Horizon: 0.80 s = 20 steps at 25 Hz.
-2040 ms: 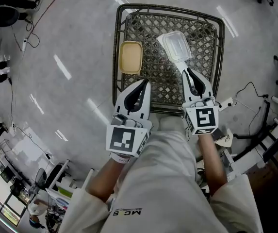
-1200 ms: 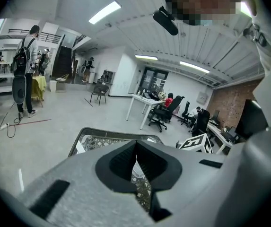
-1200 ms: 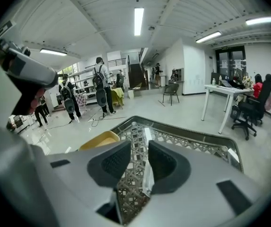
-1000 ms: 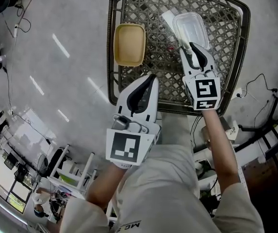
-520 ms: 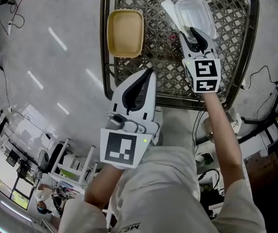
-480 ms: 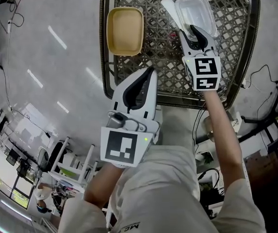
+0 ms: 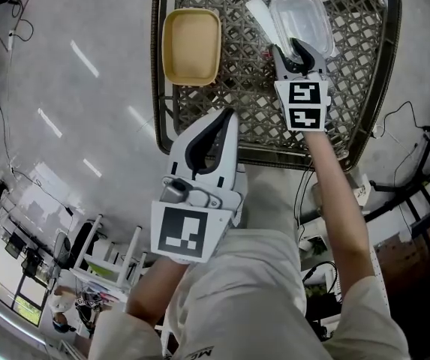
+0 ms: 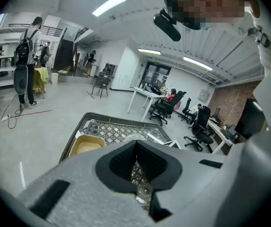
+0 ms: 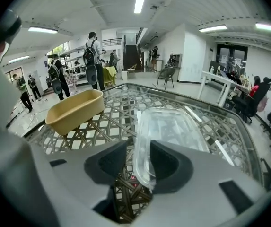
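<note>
Presently, the right gripper is clenched on the near end of a clear tub. Its dark ribbed pads stand on either side of the thin wall. One pad is outside the wall and the other is inside.

The tub is a shallow rectangle of transparent plastic with rounded corners and a rolled lip. It lies low over the far right part of the desk. From where I stand I cannot tell whether its base rests fully on the surface. A flat, pale strip of lid lies just beside the tub on its left, partly under its edge.

The desk top is a woven lattice of brownish cane in an open diamond pattern. A dark, rounded rim frames the lattice.

A tan tray sits at the far left of the desk against the rim. It is matte and opaque, oblong with soft corners and sloping walls. It lies well apart from the tub.

The left gripper is closed on nothing, with its pads meeting in a narrow V. It is held above the near left edge of the desk. Its shell is smooth grey-white plastic.

The floor is glossy grey.
</note>
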{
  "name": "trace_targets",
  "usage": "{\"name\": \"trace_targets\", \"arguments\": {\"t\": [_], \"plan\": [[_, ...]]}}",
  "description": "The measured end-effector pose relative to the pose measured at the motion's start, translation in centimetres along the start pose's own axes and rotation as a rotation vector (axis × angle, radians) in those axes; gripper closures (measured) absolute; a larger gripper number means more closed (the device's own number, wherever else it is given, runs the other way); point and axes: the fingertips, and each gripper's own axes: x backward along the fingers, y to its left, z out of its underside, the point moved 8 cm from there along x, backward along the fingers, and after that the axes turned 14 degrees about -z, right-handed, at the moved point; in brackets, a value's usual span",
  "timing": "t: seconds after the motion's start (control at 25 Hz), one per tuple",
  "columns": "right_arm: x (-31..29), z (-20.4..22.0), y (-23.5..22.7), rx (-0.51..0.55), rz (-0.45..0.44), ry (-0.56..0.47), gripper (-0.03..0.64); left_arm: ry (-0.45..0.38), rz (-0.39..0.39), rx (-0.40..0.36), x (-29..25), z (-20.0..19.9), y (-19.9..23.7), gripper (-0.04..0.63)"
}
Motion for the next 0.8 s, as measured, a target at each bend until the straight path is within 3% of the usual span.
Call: {"name": "trace_targets", "arguments": {"t": [0.28,0.6,0.8], "plan": [[-0.1,0.0,0.0,0.003,0.034,0.030,0.456,-0.007,0.003,0.006,0.8,0.3,-0.1,0.571],[-0.2,-0.9,0.4,0.071,0.065,0.151,0.540,-0.019,0.004,0.003,1.1,0.2,0.0,0.571],[0.0,-0.5,0.5,0.046,0.062,0.111,0.546,-0.025,0.009,-0.003,1.2,-0.1,-0.3,0.571]]}}
